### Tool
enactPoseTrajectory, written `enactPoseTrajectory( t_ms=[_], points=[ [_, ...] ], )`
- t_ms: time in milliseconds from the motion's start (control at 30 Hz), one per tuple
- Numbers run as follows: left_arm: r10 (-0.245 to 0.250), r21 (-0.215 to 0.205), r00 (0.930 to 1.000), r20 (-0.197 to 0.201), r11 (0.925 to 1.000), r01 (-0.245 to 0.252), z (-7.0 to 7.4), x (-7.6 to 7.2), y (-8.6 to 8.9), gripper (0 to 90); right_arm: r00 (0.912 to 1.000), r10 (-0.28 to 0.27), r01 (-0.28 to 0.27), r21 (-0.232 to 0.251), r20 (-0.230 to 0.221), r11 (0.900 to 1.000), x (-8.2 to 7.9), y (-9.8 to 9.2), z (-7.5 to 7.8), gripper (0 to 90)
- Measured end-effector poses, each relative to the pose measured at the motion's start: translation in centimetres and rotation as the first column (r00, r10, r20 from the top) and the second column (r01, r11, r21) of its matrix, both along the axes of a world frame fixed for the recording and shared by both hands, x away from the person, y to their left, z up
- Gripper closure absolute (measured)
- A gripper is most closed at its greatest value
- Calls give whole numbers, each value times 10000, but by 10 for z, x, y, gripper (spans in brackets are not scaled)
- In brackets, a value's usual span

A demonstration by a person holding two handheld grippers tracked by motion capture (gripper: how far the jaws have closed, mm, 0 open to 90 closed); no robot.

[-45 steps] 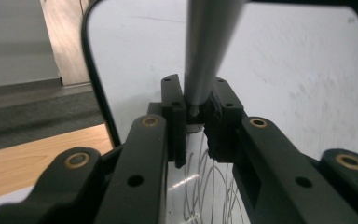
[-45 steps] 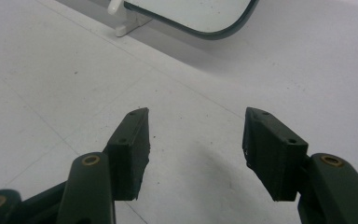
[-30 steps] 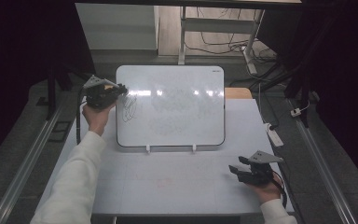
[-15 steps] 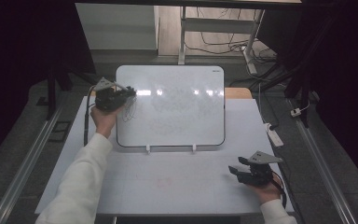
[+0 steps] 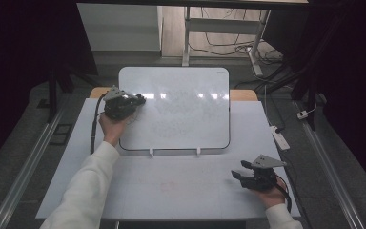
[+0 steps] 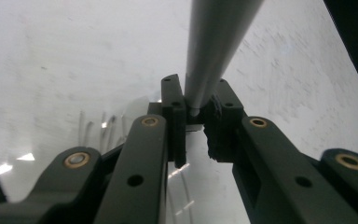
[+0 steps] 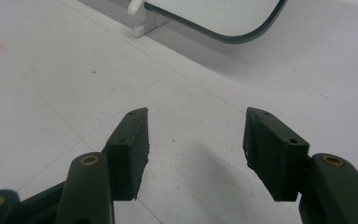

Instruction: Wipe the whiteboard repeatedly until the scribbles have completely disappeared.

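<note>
A white board [image 5: 181,109] stands tilted on two small feet at the middle of the white table [image 5: 171,191]. My left gripper [image 5: 140,100] is over the board's left part, close to its surface. Seen close in the left gripper view, the left gripper [image 6: 196,100] is shut on a grey pen-like rod [image 6: 214,42] that runs up out of the picture. Faint grey strokes [image 6: 98,128] mark the board beside it. My right gripper [image 5: 238,174] rests low near the table's front right, open, with nothing between its fingers [image 7: 130,140].
A white elongated device [image 5: 281,138] lies at the table's right edge. A faint red smudge [image 5: 167,183] marks the table in front of the board. The board's lower edge [image 7: 214,18] and one white foot [image 7: 137,9] lie ahead of the right gripper.
The left hand has moved right, from the board's left edge to over its surface, with the rod still held. The right hand has stayed put.
</note>
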State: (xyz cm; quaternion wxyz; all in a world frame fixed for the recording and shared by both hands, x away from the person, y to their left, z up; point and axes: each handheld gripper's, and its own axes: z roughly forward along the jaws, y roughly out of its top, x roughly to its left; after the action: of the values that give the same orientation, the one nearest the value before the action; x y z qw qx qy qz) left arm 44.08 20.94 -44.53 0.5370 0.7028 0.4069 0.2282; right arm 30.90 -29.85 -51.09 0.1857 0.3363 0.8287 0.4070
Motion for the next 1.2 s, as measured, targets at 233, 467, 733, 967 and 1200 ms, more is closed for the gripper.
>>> enactPoseTrajectory(
  t_ms=[233,467,733,967,1200],
  points=[
    [1135,-1380,9935,-119,9839,-1140,2,4,37,783,10000,-8,8,31,-27,10000,1,0,0,407],
    [240,-592,9995,-193,9979,-251,-3,-2,4,783,10000,66,-66,-73,-59,10000,1,4,-1,406],
    [992,-509,9951,-8,9938,-991,-1,-6,25,783,9999,79,-80,-107,-69,9999,2,5,-1,404],
    [1494,-738,9888,-34,9860,-1493,2,-4,42,783,9999,53,-54,-104,-95,9999,2,5,-1,404],
    [519,-208,9985,-157,9984,-522,-1,-5,9,783,9999,101,-103,-110,-116,9999,2,8,-1,404]
  ],
)
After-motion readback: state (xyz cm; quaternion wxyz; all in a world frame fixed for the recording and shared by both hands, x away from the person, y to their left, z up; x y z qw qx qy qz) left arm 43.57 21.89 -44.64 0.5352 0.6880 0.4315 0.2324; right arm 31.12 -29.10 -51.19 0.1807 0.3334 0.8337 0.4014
